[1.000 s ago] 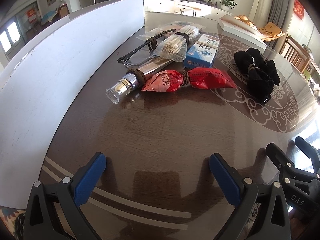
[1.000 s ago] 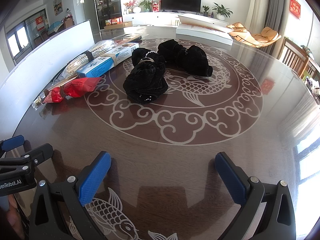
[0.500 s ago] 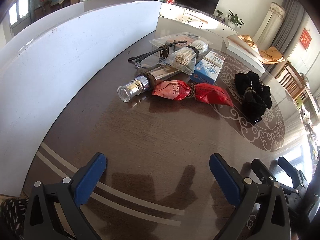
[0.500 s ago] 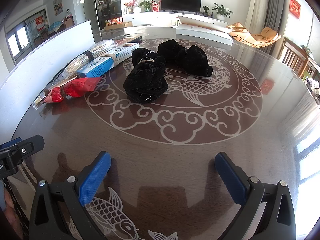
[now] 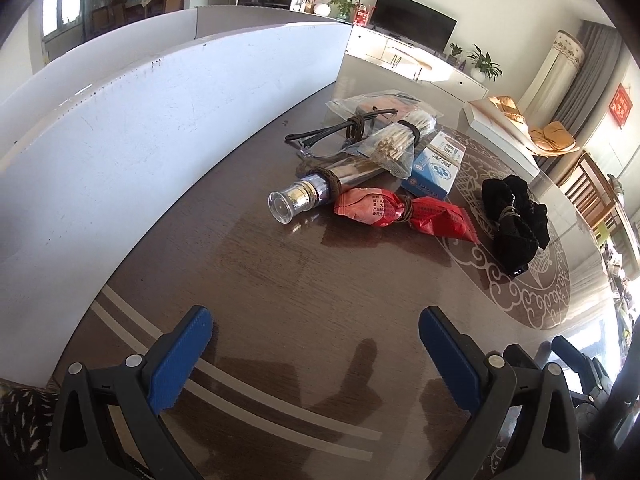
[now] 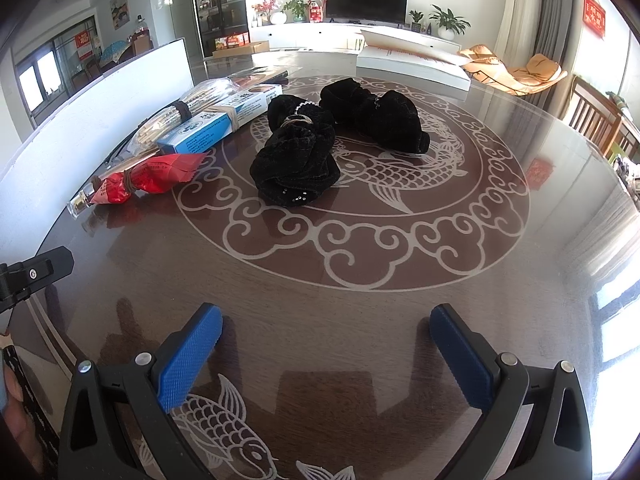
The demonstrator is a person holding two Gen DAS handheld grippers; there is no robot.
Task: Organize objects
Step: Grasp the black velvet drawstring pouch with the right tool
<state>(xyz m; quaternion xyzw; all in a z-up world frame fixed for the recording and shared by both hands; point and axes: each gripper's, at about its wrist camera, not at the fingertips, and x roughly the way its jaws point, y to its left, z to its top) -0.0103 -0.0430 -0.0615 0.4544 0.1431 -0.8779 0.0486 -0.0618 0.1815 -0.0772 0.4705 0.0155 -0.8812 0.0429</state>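
Note:
A row of banded items lies on the dark round table [image 5: 248, 288]: a silver tube with a clear cap [image 5: 304, 196], a red snack packet [image 5: 400, 212] [image 6: 148, 176], a bag of sticks [image 5: 396, 140], black glasses [image 5: 332, 134] and a blue-and-white box [image 5: 436, 168] [image 6: 216, 124]. Two black cloth bundles [image 6: 296, 164] [image 6: 380, 118] rest on the fish pattern; one bundle [image 5: 512, 220] shows in the left wrist view. My left gripper [image 5: 316, 344] is open over bare table near the front edge. My right gripper [image 6: 326, 344] is open too, holding nothing.
A tall white board [image 5: 120, 128] curves along the table's left side. A flat white box [image 6: 412, 60] lies at the far edge. Wooden chairs [image 6: 596, 120] stand to the right. A hand [image 6: 12, 412] shows at the left edge of the right wrist view.
My left gripper has turned and drawn back toward the left, so the row of items sits further right in its view. The right gripper has stayed still.

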